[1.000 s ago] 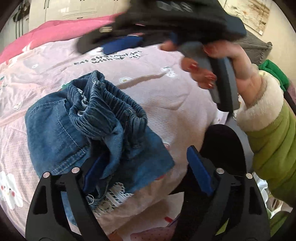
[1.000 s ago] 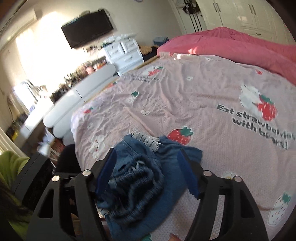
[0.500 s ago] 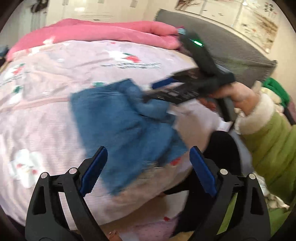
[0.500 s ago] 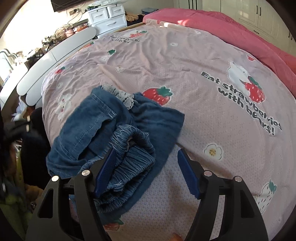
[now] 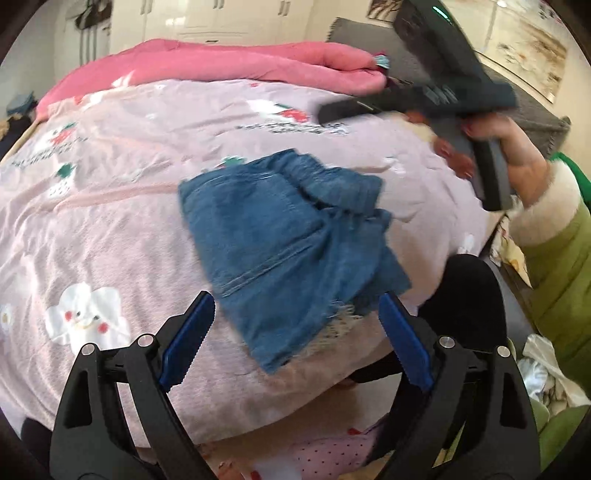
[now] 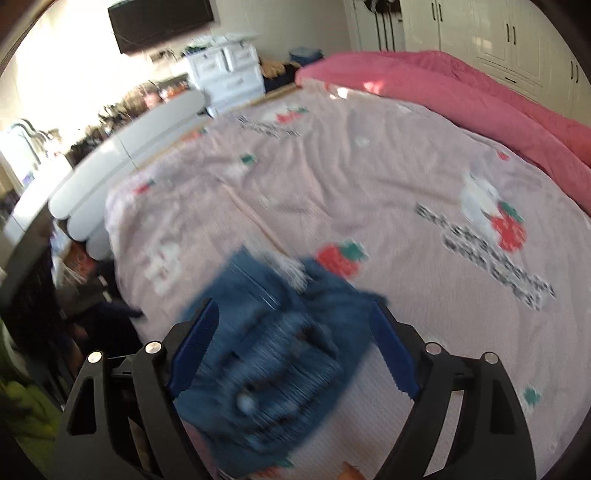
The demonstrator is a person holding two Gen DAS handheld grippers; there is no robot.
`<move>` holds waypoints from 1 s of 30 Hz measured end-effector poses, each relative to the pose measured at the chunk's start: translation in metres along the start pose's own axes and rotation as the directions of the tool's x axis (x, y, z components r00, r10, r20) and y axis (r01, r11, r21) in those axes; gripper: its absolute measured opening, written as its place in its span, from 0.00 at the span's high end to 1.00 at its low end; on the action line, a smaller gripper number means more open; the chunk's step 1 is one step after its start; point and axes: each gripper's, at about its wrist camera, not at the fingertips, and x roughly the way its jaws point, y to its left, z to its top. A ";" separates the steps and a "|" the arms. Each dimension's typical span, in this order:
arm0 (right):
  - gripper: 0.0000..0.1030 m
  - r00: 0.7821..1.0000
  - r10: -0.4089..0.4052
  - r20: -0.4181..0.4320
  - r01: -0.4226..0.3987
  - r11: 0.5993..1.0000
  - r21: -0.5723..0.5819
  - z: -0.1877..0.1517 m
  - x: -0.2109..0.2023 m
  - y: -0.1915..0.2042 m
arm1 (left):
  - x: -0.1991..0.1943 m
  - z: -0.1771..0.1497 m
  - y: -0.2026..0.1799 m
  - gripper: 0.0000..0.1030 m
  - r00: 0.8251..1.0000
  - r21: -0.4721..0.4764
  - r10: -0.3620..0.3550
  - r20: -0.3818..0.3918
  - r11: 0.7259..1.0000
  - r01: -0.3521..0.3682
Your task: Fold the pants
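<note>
A: What is being shown in the left wrist view?

B: The left tool (image 5: 295,325) is being held wide apart above the bed (image 5: 110,192), with nothing pressed between its blue pads. The pants (image 5: 280,236), a small bunched denim pair, are lying on the pink strawberry-print cover near the bed's edge, just beyond the fingertips. The right tool (image 5: 332,110) is being carried above and beyond the pants by a hand (image 5: 517,162) in a green sleeve (image 5: 565,266) with a cream cuff; its tips are blurred. A pink quilt (image 5: 229,66) is lying along the far side.

A: And in the right wrist view?

B: The right tool (image 6: 291,347) is being opened, its jaws parting. The pants (image 6: 269,354) are being seen, blurred, on the bed (image 6: 369,184) below and between the pads; no pressing by the pads is visible. A white drawer chest (image 6: 229,70) and a dark wall screen (image 6: 159,18) are being shown beyond the bed.
</note>
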 end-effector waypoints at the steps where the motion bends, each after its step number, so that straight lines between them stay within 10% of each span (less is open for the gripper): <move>1: 0.20 1.000 0.011 -0.011 -0.011 1.000 -0.010 0.007 0.009 0.006 | 0.003 0.002 -0.008 0.19 1.000 0.017 -0.019 0.001 1.000 0.019; 4: 0.29 0.996 0.008 -0.088 -0.010 1.000 -0.021 0.020 0.041 0.015 | 0.010 0.005 -0.033 0.19 0.997 0.092 -0.071 0.004 0.993 0.070; 9: 0.75 0.971 0.139 -0.195 -0.142 0.990 0.002 0.026 0.084 0.026 | 0.035 0.003 -0.058 0.19 0.991 0.164 -0.123 -0.060 0.978 0.131; 15: 0.77 0.953 -0.010 -0.303 -0.003 0.999 -0.044 0.019 0.123 0.020 | 0.054 -0.005 -0.059 0.19 0.986 0.146 -0.118 -0.119 0.980 0.135; 26: 0.76 0.947 -0.042 -0.318 0.028 0.998 -0.050 0.018 0.139 0.018 | 0.061 -0.006 -0.056 0.19 0.985 0.133 -0.115 -0.132 0.982 0.132; 30: 0.54 0.959 -0.037 -0.280 0.034 0.999 -0.015 0.020 0.127 0.016 | 0.062 -0.007 -0.057 0.19 0.983 0.125 -0.121 -0.136 0.983 0.138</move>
